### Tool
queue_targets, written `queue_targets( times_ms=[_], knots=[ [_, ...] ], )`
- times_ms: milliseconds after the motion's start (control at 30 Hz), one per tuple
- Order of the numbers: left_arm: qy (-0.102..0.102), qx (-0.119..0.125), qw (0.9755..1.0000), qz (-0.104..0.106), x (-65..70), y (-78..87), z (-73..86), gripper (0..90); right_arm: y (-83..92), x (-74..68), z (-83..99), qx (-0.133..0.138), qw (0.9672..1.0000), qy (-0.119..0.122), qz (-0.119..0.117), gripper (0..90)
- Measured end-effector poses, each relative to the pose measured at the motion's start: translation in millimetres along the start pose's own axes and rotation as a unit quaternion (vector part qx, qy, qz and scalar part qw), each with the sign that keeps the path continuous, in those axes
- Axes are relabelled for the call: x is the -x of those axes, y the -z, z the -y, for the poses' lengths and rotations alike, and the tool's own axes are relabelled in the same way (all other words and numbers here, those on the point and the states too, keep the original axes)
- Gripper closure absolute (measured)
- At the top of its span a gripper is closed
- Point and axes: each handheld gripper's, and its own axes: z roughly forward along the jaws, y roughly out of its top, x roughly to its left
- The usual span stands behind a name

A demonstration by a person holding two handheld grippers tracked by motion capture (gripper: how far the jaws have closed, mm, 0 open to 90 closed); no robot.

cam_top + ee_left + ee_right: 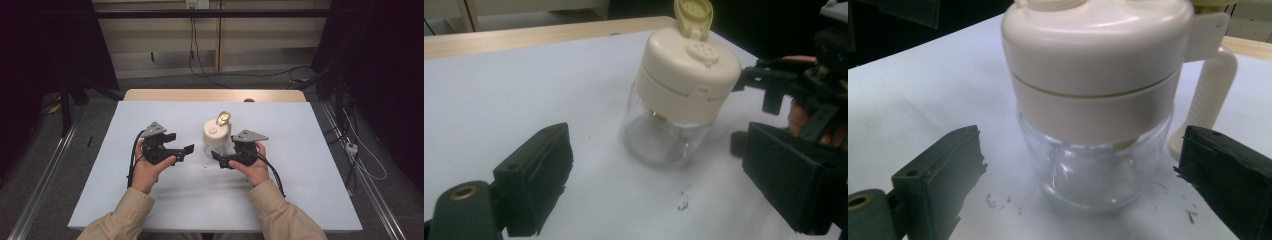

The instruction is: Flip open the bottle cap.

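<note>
Clear glossy glass jar (1093, 175), smooth cream plastic lid (1095, 45), matt white tabletop (150, 200)

Dim room, dark at both sides; soft overhead light brightens the white table (150, 200). Both gripper views are hazy, with soft-focus near edges.

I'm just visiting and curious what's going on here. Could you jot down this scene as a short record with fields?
Setting: white table, a person seated with a tool in each hand
Main thing: clear glass jar, upright, looks empty
Lid: cream shaker lid, its flip cap standing open
Left tool: open, apart from the jar, nothing between its jaws
Right tool: open, jaws either side of the jar's glass, not pressing it
Other: small dark specks on the table near the jar
</note>
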Motion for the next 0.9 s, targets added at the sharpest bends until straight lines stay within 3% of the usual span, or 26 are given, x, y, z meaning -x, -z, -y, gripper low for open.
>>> queue_targets(
  times_ms=[300, 600, 900],
  knots=[
    [0.009, -0.004, 0.9999, -0.008, -13.9, 22.3, 35.1, 12.0, 28.6, -5.7, 9.3, 0.003, 0.9998, 0.016, -0.007, 3.4],
    [0.008, 0.016, 0.9998, -0.007, -19.4, 39.6, 43.9, 10.8, 51.4, -3.3, 21.0, 0.008, 0.9999, 0.014, -0.004, 3.8],
    [0.0, 0.007, 1.0, 0.001, -17.0, 45.1, 51.5, 10.1, 76.9, 3.3, 33.2, 0.01, 0.9999, 0.009, 0.009, 4.4]
  ],
)
